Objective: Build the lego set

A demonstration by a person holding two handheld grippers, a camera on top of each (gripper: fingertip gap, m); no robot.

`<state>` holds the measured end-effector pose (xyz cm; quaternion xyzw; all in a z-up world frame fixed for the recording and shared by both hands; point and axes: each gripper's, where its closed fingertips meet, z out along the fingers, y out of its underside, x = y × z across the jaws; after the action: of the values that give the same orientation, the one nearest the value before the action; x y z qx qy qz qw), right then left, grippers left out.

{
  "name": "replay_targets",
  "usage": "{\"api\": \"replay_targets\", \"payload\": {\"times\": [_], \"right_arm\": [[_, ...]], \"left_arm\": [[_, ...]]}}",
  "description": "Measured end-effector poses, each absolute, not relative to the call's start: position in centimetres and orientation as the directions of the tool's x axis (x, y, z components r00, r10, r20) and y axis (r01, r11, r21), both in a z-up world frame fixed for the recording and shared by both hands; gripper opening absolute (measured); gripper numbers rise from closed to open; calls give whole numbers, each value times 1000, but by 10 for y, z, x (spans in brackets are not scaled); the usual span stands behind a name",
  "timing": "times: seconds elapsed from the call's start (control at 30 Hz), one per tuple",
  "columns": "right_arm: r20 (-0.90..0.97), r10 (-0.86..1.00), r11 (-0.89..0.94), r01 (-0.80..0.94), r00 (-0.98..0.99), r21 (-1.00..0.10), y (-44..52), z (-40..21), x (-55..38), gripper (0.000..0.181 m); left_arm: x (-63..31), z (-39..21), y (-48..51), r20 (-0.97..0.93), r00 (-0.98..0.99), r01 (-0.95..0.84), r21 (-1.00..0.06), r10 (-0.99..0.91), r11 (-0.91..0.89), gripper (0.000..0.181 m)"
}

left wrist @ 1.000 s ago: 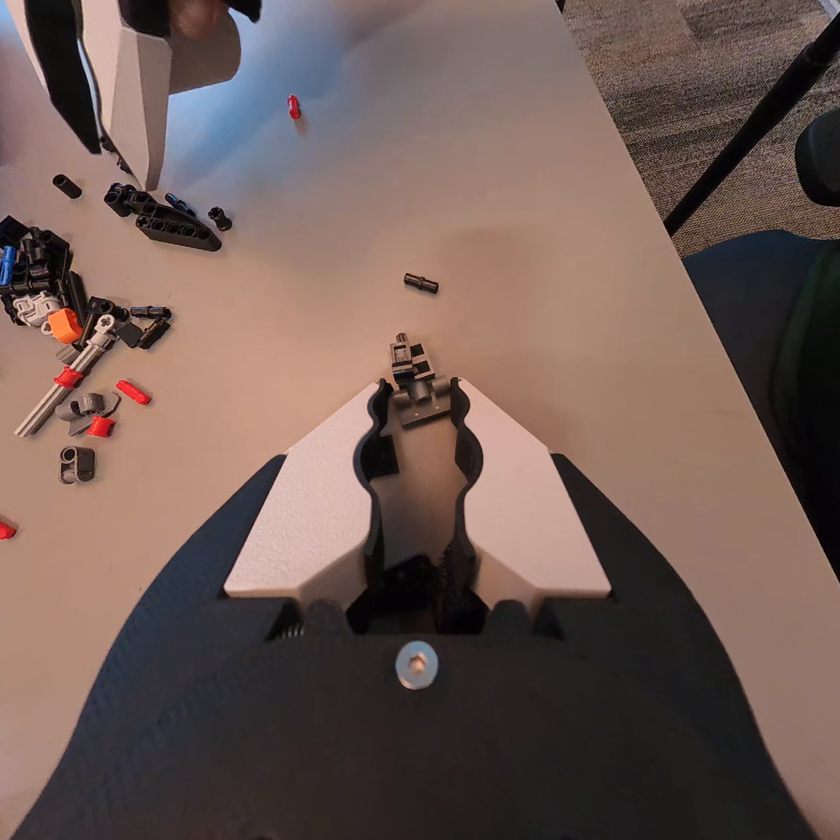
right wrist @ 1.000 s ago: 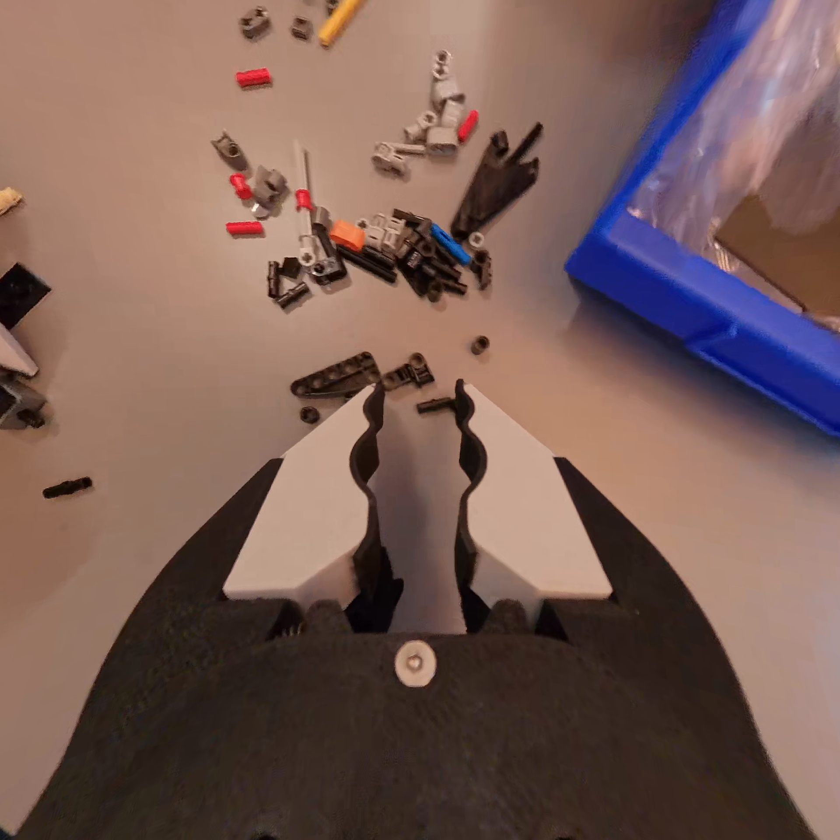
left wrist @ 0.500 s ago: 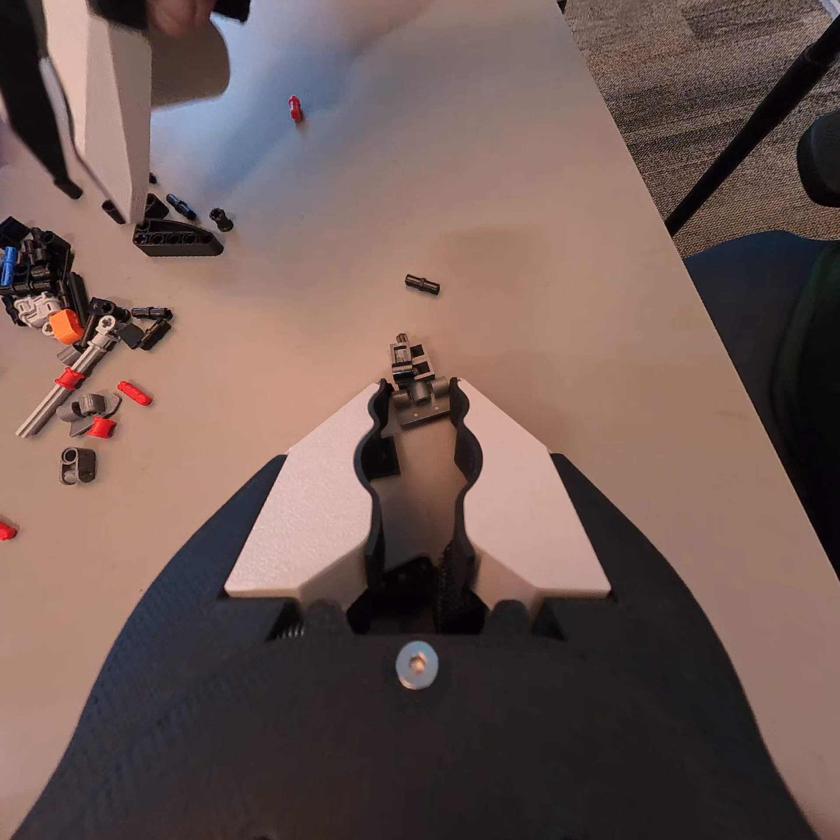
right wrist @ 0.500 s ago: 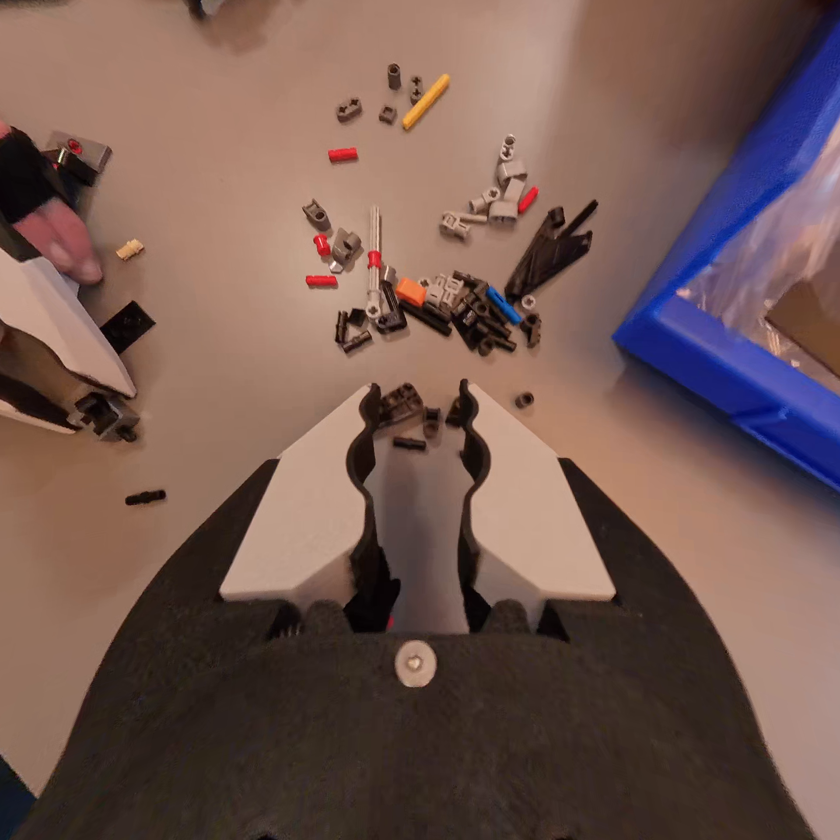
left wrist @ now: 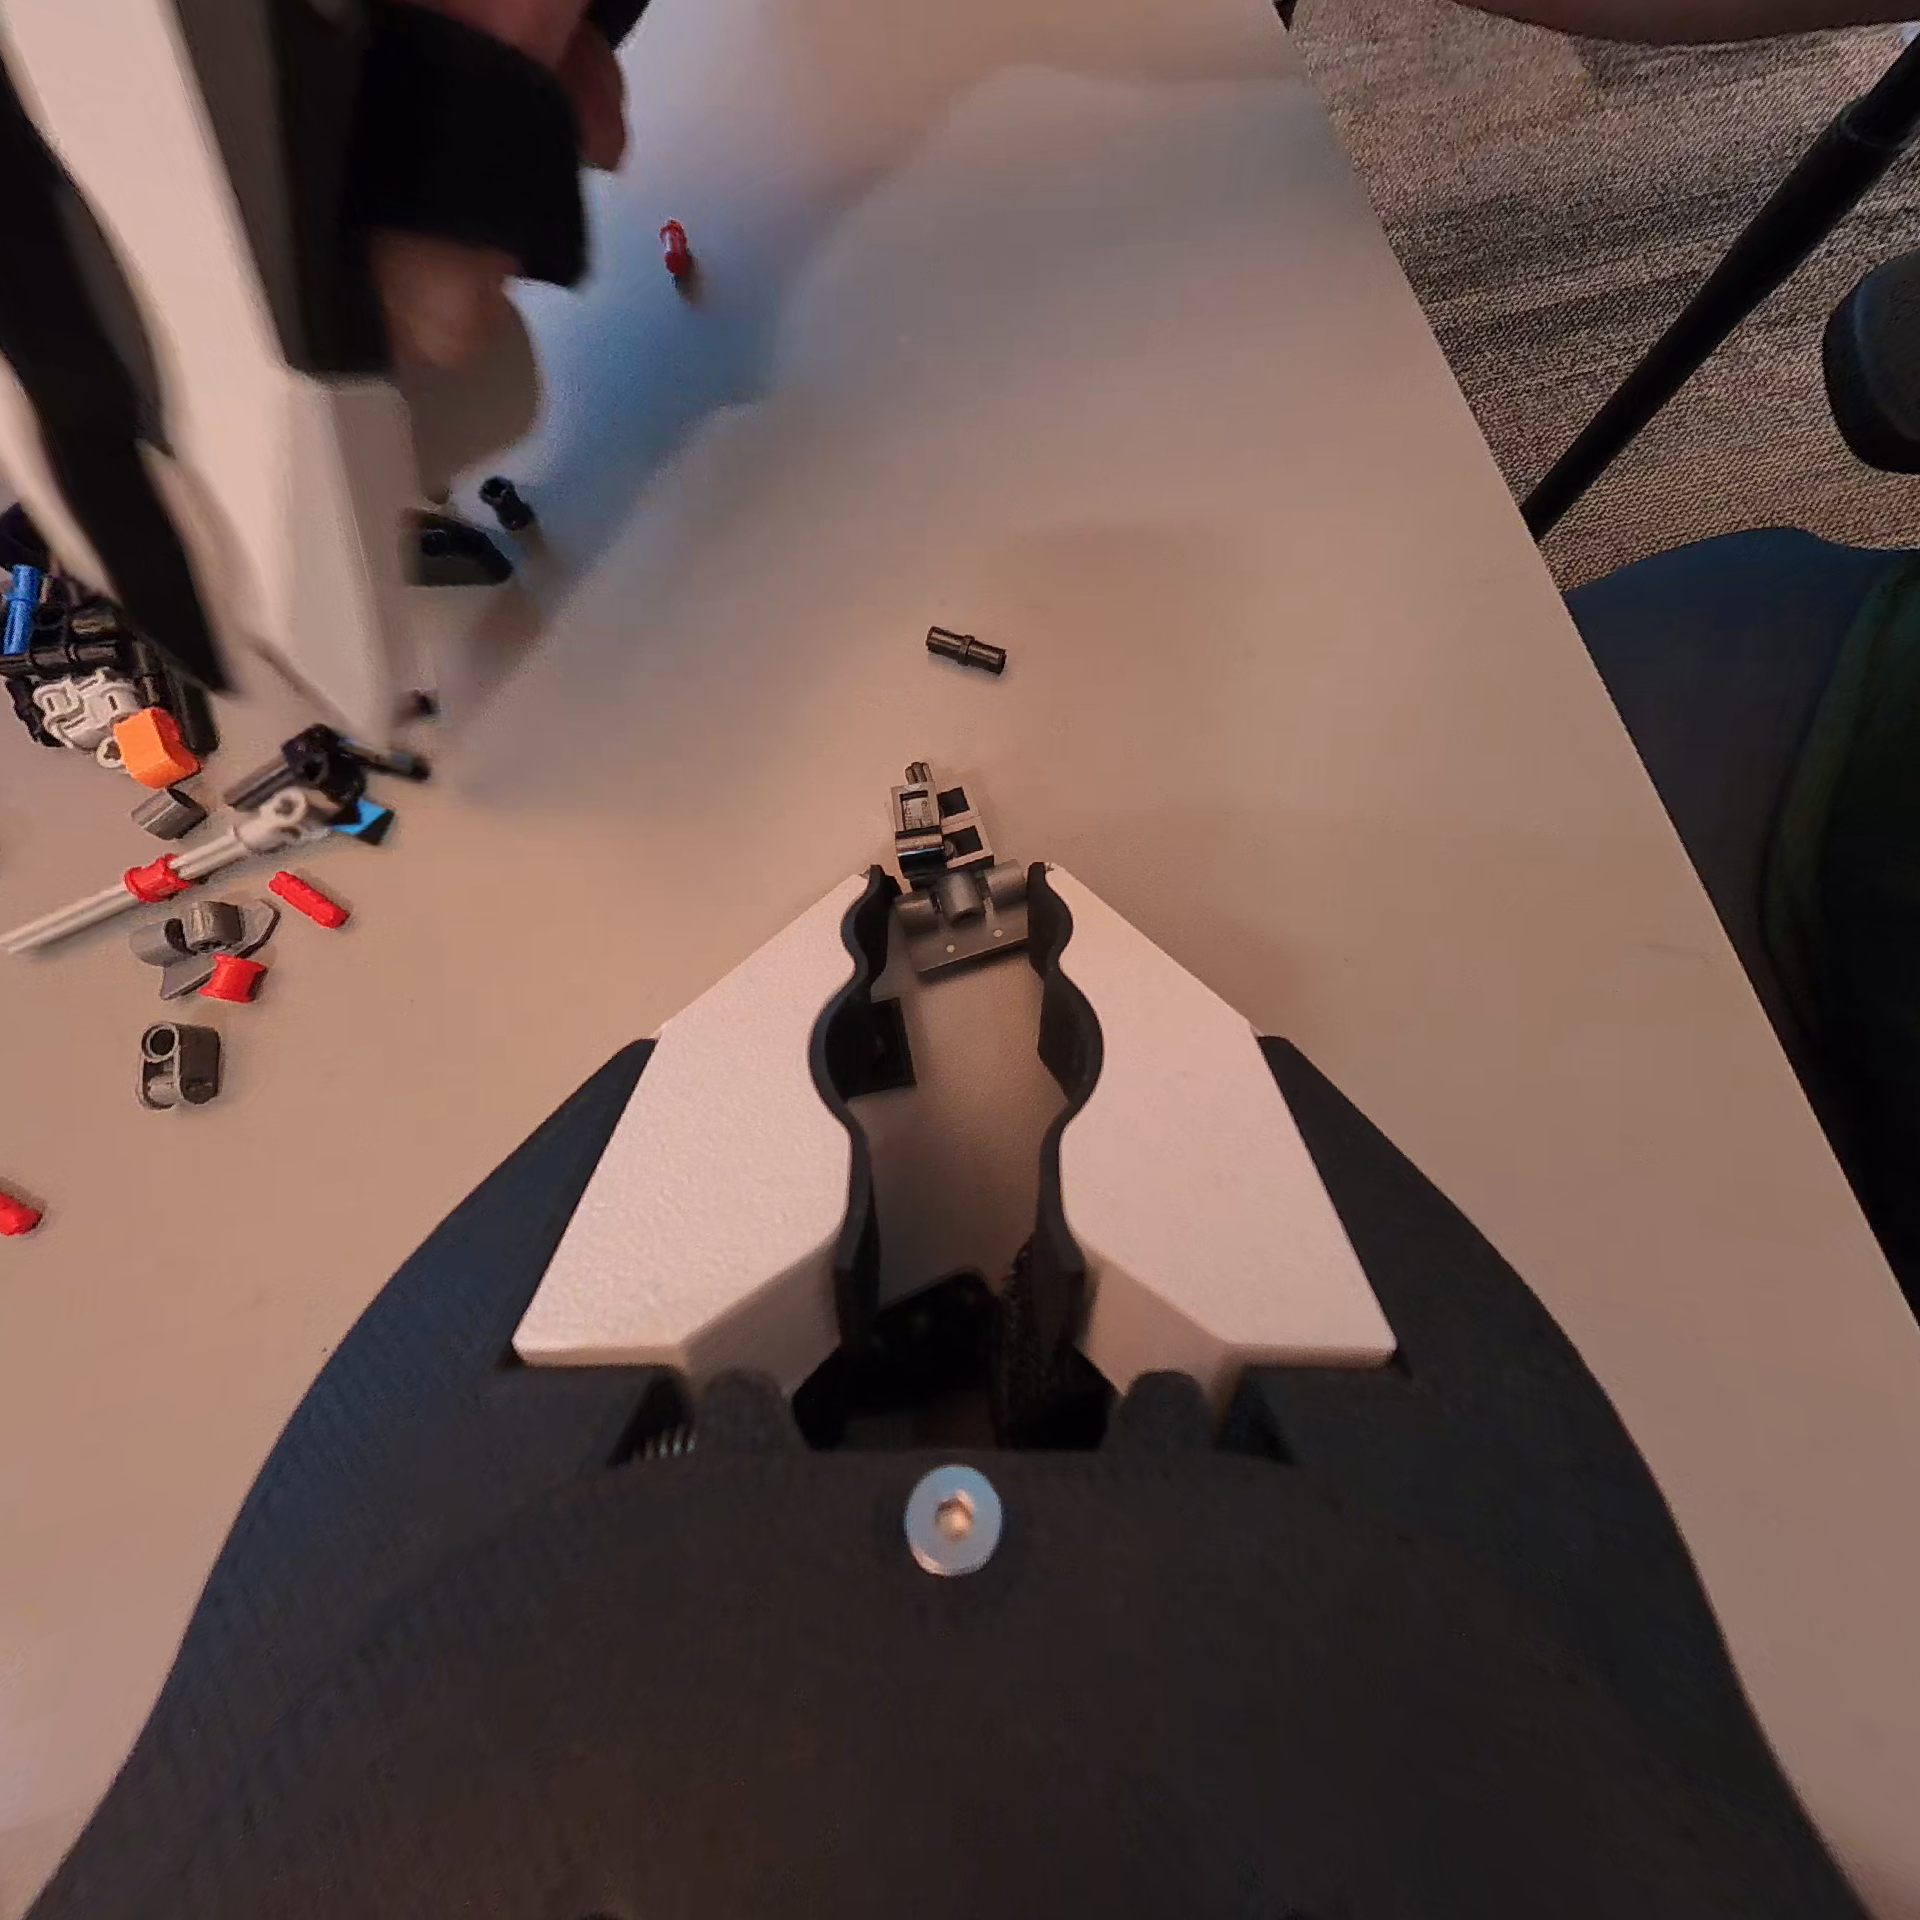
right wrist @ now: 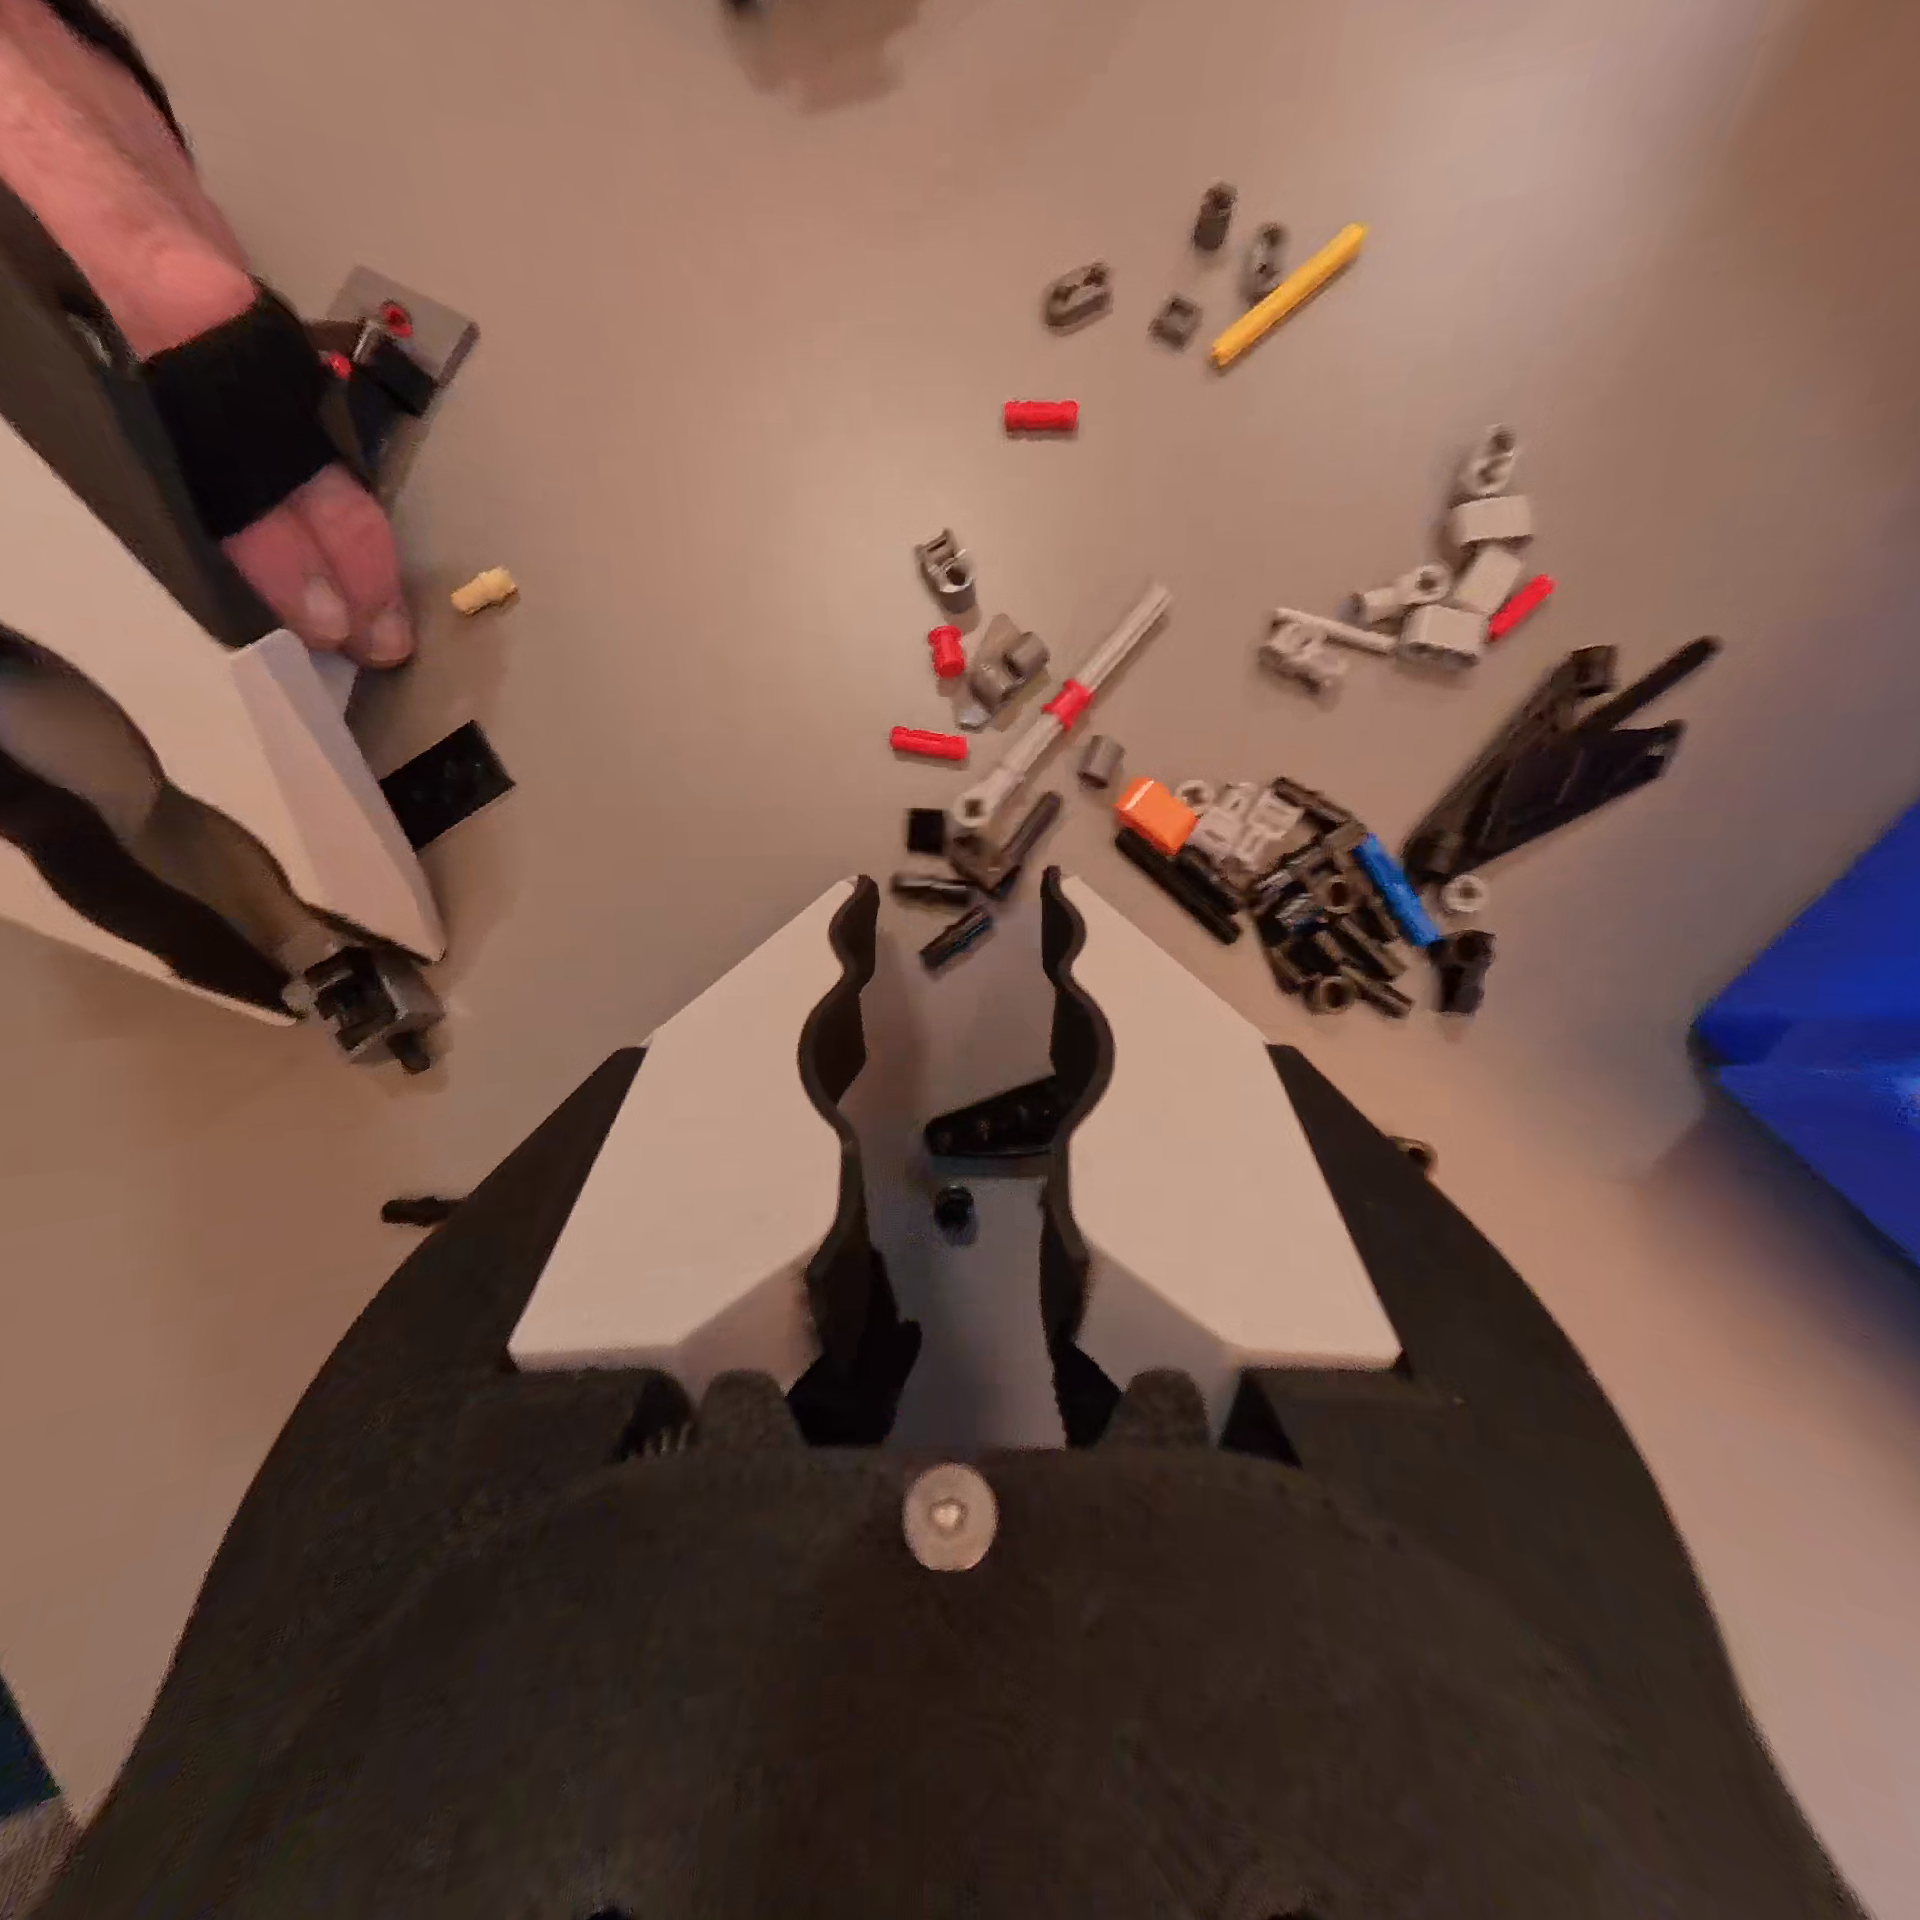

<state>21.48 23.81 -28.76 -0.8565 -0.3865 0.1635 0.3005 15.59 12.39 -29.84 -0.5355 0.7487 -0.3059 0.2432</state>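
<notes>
The left gripper (left wrist: 954, 883) is clamped on a small grey-and-black sub-assembly (left wrist: 940, 873), its jaws pinching the grey base so that the black clip parts stick out past the tips, low over the pale table (left wrist: 1195, 520). The right gripper (right wrist: 956, 894) is empty, jaws parted, hovering above the table; under its fingers lie a black curved beam (right wrist: 997, 1127) and a small black bush (right wrist: 952, 1207), and just beyond its tips sit a short black pin (right wrist: 956, 933) and a grey ball-ended axle with a red collar (right wrist: 1060, 707). Farther out spreads the main heap of loose parts: an orange piece (right wrist: 1155, 816), a blue pin (right wrist: 1397, 888), black connectors, light grey joints (right wrist: 1455, 597), a black angular panel (right wrist: 1558, 758), red pins (right wrist: 1039, 416) and a yellow axle (right wrist: 1288, 293) near the far edge. A blue bin (right wrist: 1829, 1039) stands to the right. In the left wrist view a lone black pin (left wrist: 966, 646) lies just ahead of the held piece. The step in hand looks like fetching the next part for the sub-assembly; which one is meant I cannot tell. The next move probably calls for lowering the right tips squarely over one small pin, closing on its middle so it does not roll or flick away, then aligning it with a hole in the held piece.
</notes>
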Motion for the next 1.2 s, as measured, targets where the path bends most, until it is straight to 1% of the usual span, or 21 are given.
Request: {"api": "replay_targets", "payload": {"times": [0.07,0.13,0.3,0.33,0.4,0.47,0.57,0.67,0.8,0.9,0.97,1.03,1.1,1.2], "right_arm": [[-14,713,-518,512,701,-685,253,-276,226,35],[-15,677,-532,476,736,-700,265,-273,234,48],[-29,688,-564,509,725,-650,269,-292,233,54],[-53,709,-561,517,703,-647,263,-291,227,45],[-82,733,-552,520,675,-652,254,-287,220,41],[-68,714,-545,492,697,-679,256,-279,226,43],[-51,670,-560,460,740,-689,256,-269,246,47],[-27,632,-550,425,774,-719,252,-254,263,44],[-44,604,-554,379,796,-741,239,-245,273,45],[-29,603,-550,390,797,-739,232,-248,273,44],[-21,617,-535,400,786,-744,233,-251,266,33],[-18,634,-544,428,773,-722,236,-259,258,35],[6,644,-539,458,765,-707,240,-264,255,32],[10,637,-554,466,771,-690,246,-267,255,34]], "left_arm": [[156,-298,124,-36,-308,-653,-719,-951,239,24],[156,-298,124,-36,-308,-653,-719,-951,239,24],[156,-298,124,-34,-308,-654,-719,-951,237,24],[156,-298,124,-33,-307,-654,-719,-951,236,24],[156,-298,124,-31,-307,-655,-719,-951,234,24],[156,-298,124,-32,-307,-654,-719,-951,235,24],[156,-298,124,-32,-307,-654,-719,-951,235,23],[156,-298,124,-32,-306,-654,-719,-951,235,24],[156,-298,124,-32,-306,-655,-719,-952,234,23],[157,-298,124,-32,-306,-654,-719,-951,235,23],[157,-298,124,-32,-306,-655,-719,-952,234,23],[157,-298,124,-32,-306,-654,-719,-952,234,23],[157,-298,124,-33,-306,-654,-719,-952,235,23],[157,-298,124,-36,-306,-654,-719,-951,237,23]]}}
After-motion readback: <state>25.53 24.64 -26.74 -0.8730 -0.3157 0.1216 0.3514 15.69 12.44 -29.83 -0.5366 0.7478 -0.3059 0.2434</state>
